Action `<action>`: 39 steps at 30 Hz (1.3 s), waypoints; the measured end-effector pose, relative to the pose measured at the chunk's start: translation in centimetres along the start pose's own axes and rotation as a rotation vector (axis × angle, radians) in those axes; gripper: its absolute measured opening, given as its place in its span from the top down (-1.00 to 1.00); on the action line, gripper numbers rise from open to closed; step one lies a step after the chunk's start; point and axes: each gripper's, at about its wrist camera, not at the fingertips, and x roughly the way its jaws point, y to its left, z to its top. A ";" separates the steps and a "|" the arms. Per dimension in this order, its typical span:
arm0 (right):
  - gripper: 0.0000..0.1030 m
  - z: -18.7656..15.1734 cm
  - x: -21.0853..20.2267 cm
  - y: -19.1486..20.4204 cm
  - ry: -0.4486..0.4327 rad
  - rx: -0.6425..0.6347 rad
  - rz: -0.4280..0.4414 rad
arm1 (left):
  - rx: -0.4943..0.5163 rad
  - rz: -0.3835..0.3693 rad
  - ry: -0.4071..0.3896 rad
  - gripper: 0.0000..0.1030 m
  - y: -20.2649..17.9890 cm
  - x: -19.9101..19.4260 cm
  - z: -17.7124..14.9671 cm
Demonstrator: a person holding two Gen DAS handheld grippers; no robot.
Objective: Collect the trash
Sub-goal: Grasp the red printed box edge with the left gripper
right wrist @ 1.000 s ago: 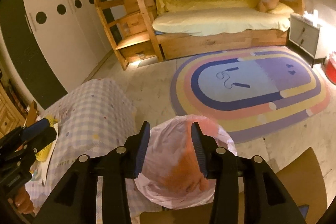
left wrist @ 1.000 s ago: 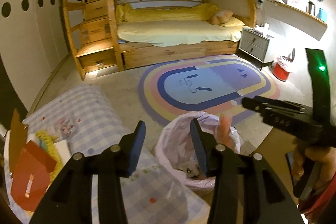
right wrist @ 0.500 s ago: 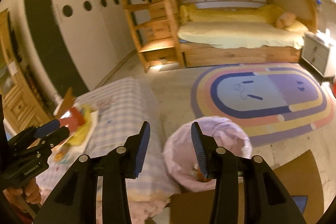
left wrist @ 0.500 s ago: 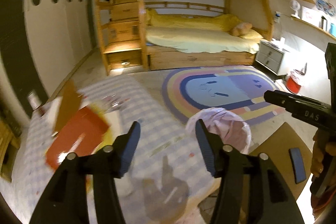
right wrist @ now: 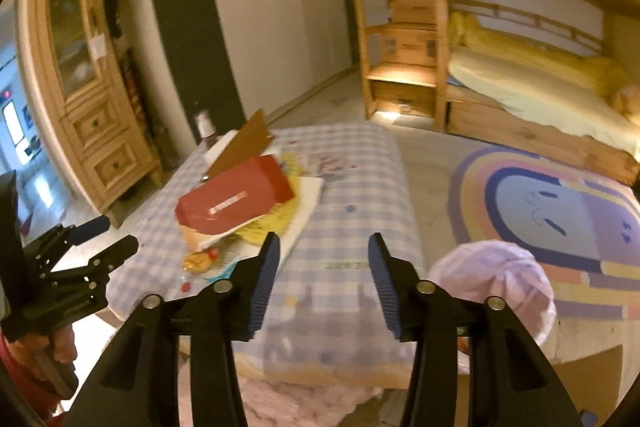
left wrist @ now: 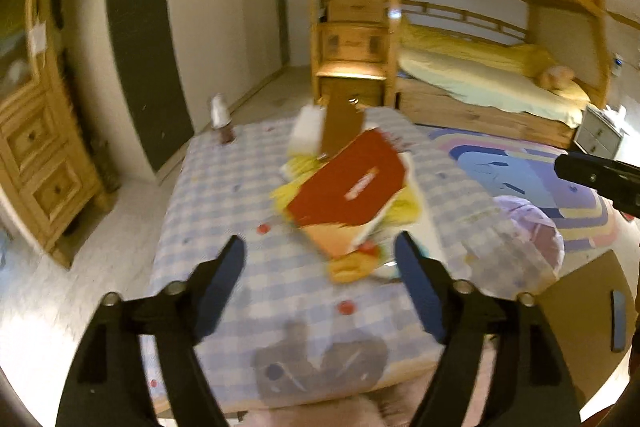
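A heap of trash lies on the checked tablecloth [left wrist: 248, 187] [right wrist: 352, 187]: a red paper envelope [left wrist: 352, 187] [right wrist: 236, 199] on top, yellow wrappers [left wrist: 404, 207] [right wrist: 280, 223] and a brown card [left wrist: 342, 127] [right wrist: 244, 143] under and behind it. A bin lined with a pale pink bag [left wrist: 532, 239] [right wrist: 500, 279] stands on the floor right of the table. My left gripper [left wrist: 320, 259] hovers near the heap's front edge, jaws opening, nothing between them. My right gripper [right wrist: 322, 255] is over the cloth right of the heap, jaws opening and empty.
A small bottle [left wrist: 222, 119] [right wrist: 204, 125] stands at the table's far corner. A wooden cabinet [right wrist: 88, 75] is at the left, a bunk bed [left wrist: 500, 75] behind, a striped oval rug [right wrist: 560, 211] on the floor. A brown chair seat [left wrist: 584, 307] sits beside the bin.
Both grippers swung left from above the bin to the table with the trash heap. Both sets of jaws have widened, the left far more.
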 end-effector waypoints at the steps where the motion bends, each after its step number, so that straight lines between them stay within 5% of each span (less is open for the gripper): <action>1: -0.03 0.2 0.7 0.5 0.008 -0.011 -0.001 | -0.010 0.001 0.004 -0.59 0.5 0.1 -0.1; 6: 0.10 0.4 3.8 1.7 0.046 -0.035 0.012 | -0.044 -0.009 0.024 -0.59 1.9 2.0 -0.4; 8: 0.52 0.1 4.9 2.1 0.066 -0.048 0.021 | -0.041 -0.020 0.046 -0.59 2.1 3.2 -0.3; 11: 0.81 0.0 6.8 2.9 0.088 -0.078 0.046 | -0.032 -0.013 0.047 -0.59 2.1 4.3 -0.2; 27: 0.85 0.7 15.1 4.4 0.122 -0.099 0.113 | -0.028 -0.073 0.064 -0.57 1.8 9.3 1.3; 30: 0.85 0.3 15.3 4.3 0.136 -0.093 0.121 | -0.048 -0.117 0.082 -0.41 1.8 10.0 1.4; 34: 0.85 0.3 15.1 4.2 0.143 -0.092 0.124 | -0.071 -0.169 0.092 0.06 1.2 9.9 1.5; 39: 0.85 0.0 14.4 3.9 0.142 -0.083 0.126 | -0.042 -0.235 0.054 0.30 -0.7 7.5 1.1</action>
